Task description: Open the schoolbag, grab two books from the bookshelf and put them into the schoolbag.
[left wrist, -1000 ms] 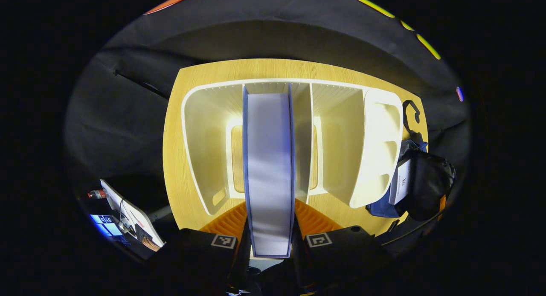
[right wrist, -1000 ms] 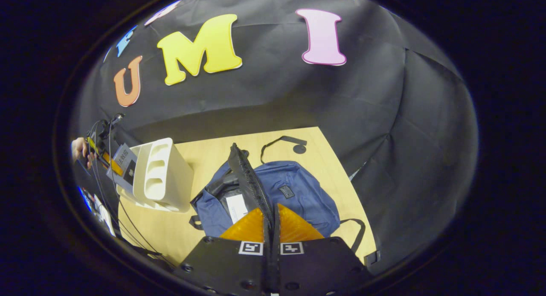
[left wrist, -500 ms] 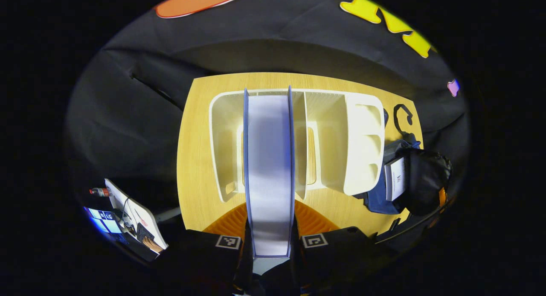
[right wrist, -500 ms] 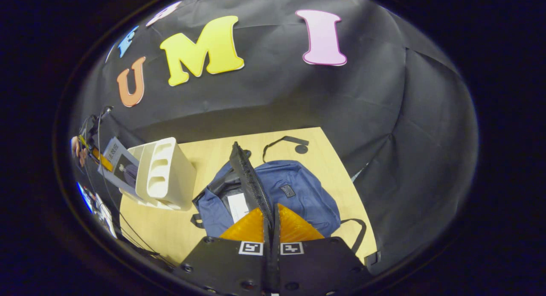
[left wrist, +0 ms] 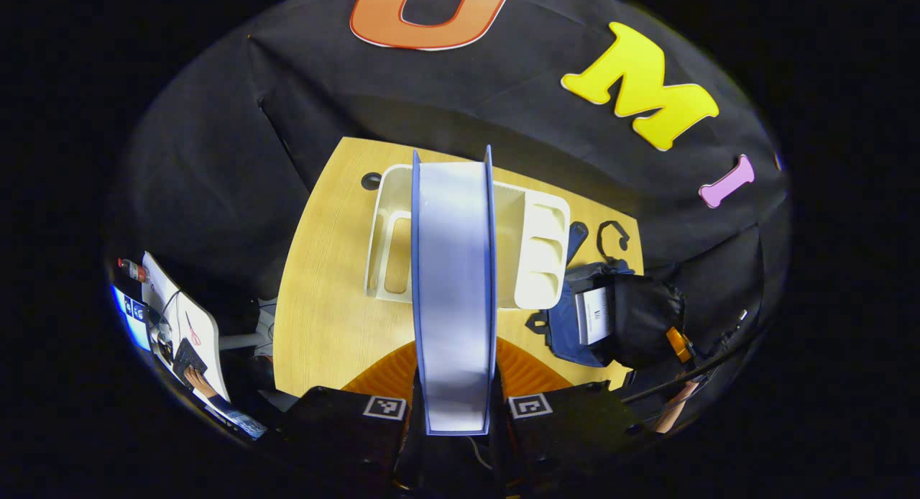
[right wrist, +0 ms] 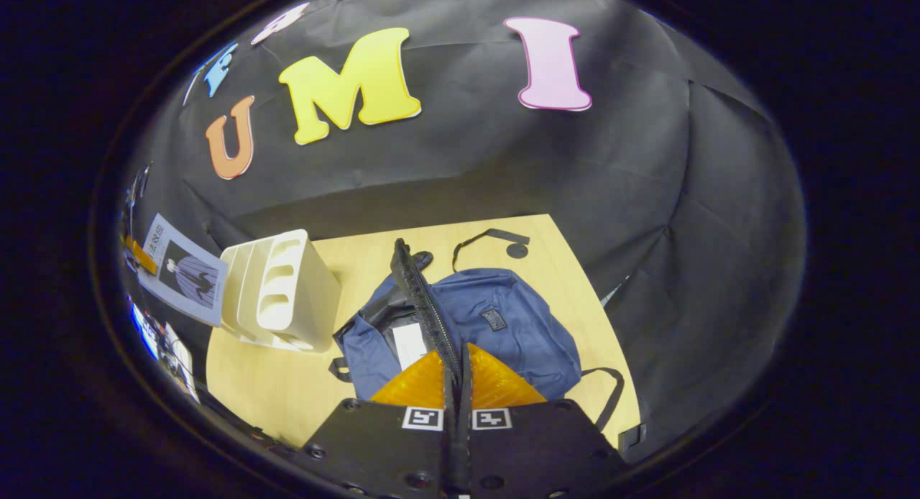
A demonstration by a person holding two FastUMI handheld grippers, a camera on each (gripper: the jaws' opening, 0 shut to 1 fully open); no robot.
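Observation:
My left gripper [left wrist: 454,369] is shut on a blue-covered book [left wrist: 453,290], seen page-edge on, held up above the white bookshelf [left wrist: 535,258] on the wooden table. In the right gripper view that same book [right wrist: 183,269] hangs in the air left of the bookshelf [right wrist: 280,298]. The blue schoolbag [right wrist: 503,326] lies open to the right of the shelf, with a white book [right wrist: 410,344] inside it. My right gripper [right wrist: 456,373] is shut on the bag's black zipper flap [right wrist: 424,305] and holds it up. In the left gripper view the schoolbag [left wrist: 611,316] shows the white book [left wrist: 593,316].
The wooden table [right wrist: 273,384] has bare room in front of the shelf. A black strap [right wrist: 489,236] lies behind the bag. A side stand with a white board and a screen [left wrist: 176,319] is left of the table. Black cloth walls surround the booth.
My left gripper has lifted the book up and back out of the bookshelf, so the shelf now looks smaller and lower. The right gripper still holds the flap, barely moved.

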